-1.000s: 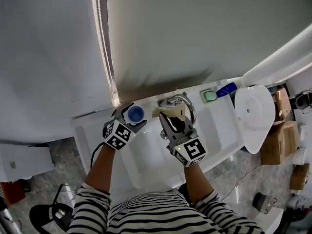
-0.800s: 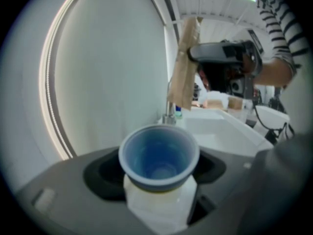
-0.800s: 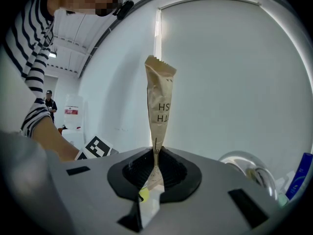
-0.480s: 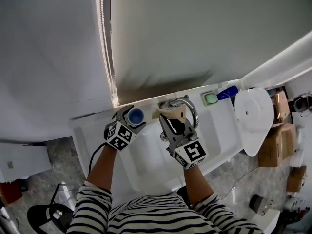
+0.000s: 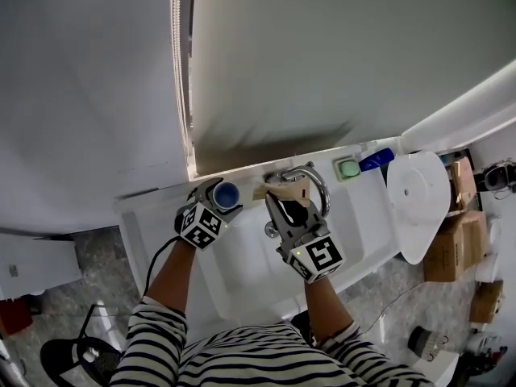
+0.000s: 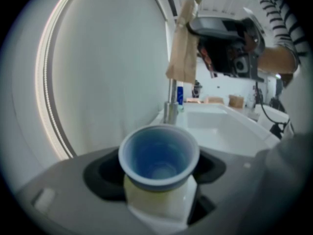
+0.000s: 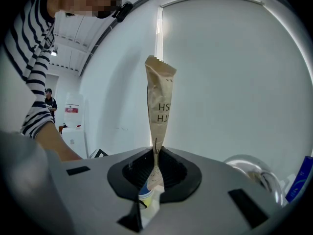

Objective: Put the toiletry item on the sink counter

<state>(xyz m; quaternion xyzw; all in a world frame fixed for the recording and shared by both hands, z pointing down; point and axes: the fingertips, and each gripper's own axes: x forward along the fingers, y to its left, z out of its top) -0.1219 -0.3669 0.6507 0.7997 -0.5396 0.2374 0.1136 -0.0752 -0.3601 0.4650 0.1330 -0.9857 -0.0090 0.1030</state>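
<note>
**Cup over back-left table strip, base pointing down**

L tongs are gripping a blue-rimmed cup round its pale lower body. The jaws are standing wide w/ pads pressing on both sides. I'm taking the cup as the toiletry item, though the packet in the other hand could count too.

The cup is sitting approx. upright: long axis near vertical, mouth pointing up, base pointing down at the table. It's hanging over the narrow back strip btwn the wall and the basin, just left of the tap. Can't tell whether the base is touching yet.

What the coming move is turning on, I'd say: the table is lying straight below the cup, and the L hand is the nearer one. That means a short drop along the cup's own axis, no turning needed.

R tongs are pinching a brown paper packet by one end, jaws nearly together. The packet's long axis is running straight out from the tips, free end right by the tap. The R hand is hovering over the basin.
</note>
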